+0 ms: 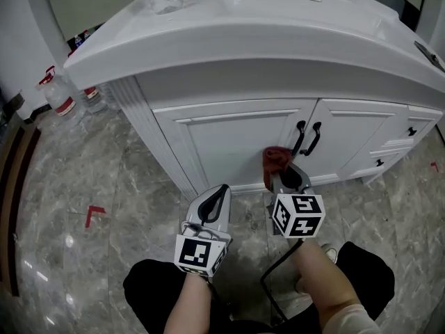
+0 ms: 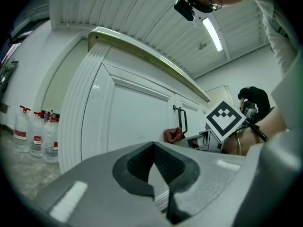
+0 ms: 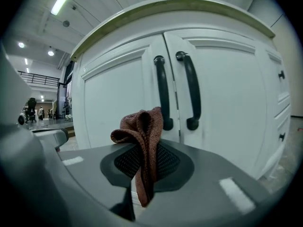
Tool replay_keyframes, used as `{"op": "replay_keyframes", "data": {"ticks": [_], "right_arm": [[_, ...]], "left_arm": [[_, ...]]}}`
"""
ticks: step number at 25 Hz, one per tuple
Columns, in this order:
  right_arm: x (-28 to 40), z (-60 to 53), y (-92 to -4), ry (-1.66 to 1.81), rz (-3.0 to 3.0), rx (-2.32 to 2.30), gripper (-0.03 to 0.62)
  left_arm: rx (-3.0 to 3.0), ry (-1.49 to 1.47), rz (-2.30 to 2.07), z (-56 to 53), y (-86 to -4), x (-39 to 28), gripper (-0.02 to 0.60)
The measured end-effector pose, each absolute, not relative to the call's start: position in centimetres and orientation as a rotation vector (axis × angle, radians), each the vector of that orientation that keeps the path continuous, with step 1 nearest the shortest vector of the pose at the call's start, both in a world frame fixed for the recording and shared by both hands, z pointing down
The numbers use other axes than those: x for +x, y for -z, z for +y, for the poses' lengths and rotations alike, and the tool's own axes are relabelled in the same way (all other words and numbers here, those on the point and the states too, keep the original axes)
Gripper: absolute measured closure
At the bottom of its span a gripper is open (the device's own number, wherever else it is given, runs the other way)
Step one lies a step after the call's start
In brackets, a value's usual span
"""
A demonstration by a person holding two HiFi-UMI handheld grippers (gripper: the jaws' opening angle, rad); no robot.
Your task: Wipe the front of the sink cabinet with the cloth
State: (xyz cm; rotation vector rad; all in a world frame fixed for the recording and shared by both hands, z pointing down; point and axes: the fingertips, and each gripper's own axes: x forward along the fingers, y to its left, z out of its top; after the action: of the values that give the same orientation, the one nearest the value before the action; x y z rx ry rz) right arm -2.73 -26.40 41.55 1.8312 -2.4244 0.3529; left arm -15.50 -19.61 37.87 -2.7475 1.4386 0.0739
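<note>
Grey marbled floor (image 1: 69,186) runs up to the white sink cabinet (image 1: 236,138) in the head view, and we crouch low before its doors. The right gripper (image 1: 279,171) points at the left door with the red-brown cloth (image 1: 276,157) bunched at its tip, just beside the black handles (image 1: 306,138). We judge this a start near the middle seam, since the cloth's contact with the panel cannot be confirmed. The left gripper (image 1: 221,191) sits lower and to the left, apart from the cabinet, where it won't block the wiping.

From the left gripper view, its jaws meet at the tips with nothing between them. It is idle, aimed along the fluted corner post (image 2: 83,122). Water bottles (image 2: 33,131) stand on the floor beyond.

From the right gripper view, the jaws are clamped on the cloth, pinching it by a fold so a loose crest stands above the pads and a tail hangs below. That crest is probably what meets the door first. The handles rise close behind it, so strokes there will likely need to work around them.
</note>
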Motion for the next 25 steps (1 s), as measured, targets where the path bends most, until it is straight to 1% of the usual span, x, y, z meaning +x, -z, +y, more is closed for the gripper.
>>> {"op": "replay_keyframes", "data": {"ticks": [6,9,20,25], "right_arm": [[-0.9,-25.8,-41.8,-0.336,-2.378,1.89,0.514],[-2.2,-25.6,-42.3,-0.354,-2.409,1.866,0.516],[-18.1,-24.8,-45.1,-0.381,-2.669,1.459,0.516],[-22.9,-25.0,-46.5,-0.435,-2.707,1.37,0.516]], "left_arm": [[-2.752,-0.063,1.451,-19.9,-38.6,-15.3,0.581],[-2.743,-0.054,1.476,-20.0,-39.2,-16.4,0.581],[-2.694,0.035,1.68,-18.9,-41.3,-23.8,0.581],[-2.661,-0.006,1.797,-18.8,-41.7,-27.9,0.581]]}}
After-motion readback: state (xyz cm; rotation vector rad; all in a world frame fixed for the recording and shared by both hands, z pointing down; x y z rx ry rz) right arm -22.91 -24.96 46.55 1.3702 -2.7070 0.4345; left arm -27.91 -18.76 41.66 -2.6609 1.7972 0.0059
